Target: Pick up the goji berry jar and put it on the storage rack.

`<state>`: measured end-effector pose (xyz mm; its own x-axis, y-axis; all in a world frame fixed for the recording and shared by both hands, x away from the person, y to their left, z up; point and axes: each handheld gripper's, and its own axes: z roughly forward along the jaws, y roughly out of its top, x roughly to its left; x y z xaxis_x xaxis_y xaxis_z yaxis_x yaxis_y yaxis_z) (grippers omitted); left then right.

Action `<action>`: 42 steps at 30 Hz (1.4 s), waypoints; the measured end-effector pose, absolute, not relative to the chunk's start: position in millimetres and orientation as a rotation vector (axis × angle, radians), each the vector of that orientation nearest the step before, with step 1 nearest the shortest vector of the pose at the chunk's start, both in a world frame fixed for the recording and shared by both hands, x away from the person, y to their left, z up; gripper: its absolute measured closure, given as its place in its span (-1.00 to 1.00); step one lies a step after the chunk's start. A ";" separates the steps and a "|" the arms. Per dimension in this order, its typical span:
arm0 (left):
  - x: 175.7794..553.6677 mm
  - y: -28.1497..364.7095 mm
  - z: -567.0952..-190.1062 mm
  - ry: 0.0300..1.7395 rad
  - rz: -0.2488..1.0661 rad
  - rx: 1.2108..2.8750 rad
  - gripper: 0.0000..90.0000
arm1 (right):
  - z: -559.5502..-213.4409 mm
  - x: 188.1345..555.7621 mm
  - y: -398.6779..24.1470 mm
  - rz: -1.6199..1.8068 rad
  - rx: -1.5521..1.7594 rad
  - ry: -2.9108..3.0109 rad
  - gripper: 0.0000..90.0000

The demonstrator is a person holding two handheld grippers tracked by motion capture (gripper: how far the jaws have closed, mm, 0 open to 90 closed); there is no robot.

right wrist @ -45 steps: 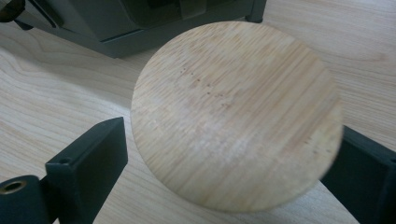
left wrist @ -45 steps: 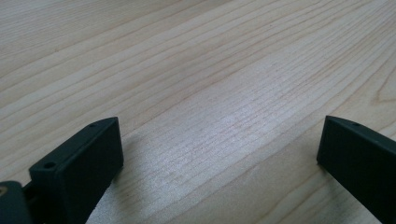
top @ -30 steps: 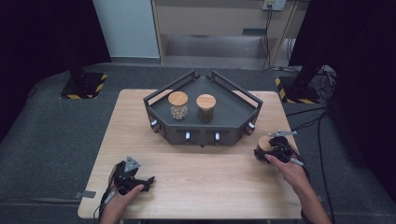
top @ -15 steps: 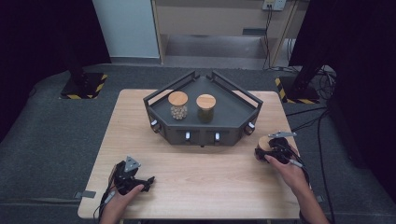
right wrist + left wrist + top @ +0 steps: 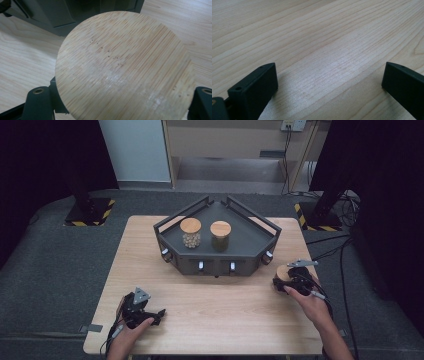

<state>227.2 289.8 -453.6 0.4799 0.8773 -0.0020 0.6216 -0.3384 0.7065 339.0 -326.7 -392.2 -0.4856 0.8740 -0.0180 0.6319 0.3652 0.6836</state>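
A jar with a round wooden lid [image 5: 122, 67] stands on the table near the tray's right front corner, small in the high view [image 5: 282, 272]. My right gripper [image 5: 289, 281] is shut on it from the near side, a black jaw on either side under the lid [image 5: 120, 96]. At the front left my left gripper [image 5: 150, 314] rests on the table. Its jaws stand wide open over bare wood with nothing between them [image 5: 329, 75].
A dark angular tray [image 5: 250, 237] with raised rails sits at the middle back of the wooden table [image 5: 215, 305]. On it stand a jar of pale beads [image 5: 190, 232] and a dark-filled jar [image 5: 220, 235], both with wooden lids. Cables trail off the right edge.
The right hand has shifted only slightly at the jar by the tray's right corner. The left hand and its gripper have stayed where they were.
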 end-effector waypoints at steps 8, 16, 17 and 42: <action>227.1 289.8 -453.6 1.234 0.508 2.079 -1.00 | -375.6 329.4 -328.5 0.891 1.281 2.269 -0.42; 227.2 289.8 -453.6 1.234 0.508 2.079 -1.00 | -361.0 322.7 -325.8 0.874 1.254 2.279 -0.42; 227.2 289.8 -453.6 1.234 0.508 2.079 -1.00 | -359.3 321.9 -325.3 0.873 1.248 2.280 -0.42; 227.2 289.8 -453.6 1.234 0.508 2.080 -1.00 | -321.0 313.5 -314.7 0.903 1.201 2.314 -0.42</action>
<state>227.2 289.8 -453.6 0.4800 0.8773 -0.0019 0.6217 -0.3387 0.7063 313.5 -314.7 -321.0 -0.5622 0.8261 -0.0385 0.5816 0.4280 0.6918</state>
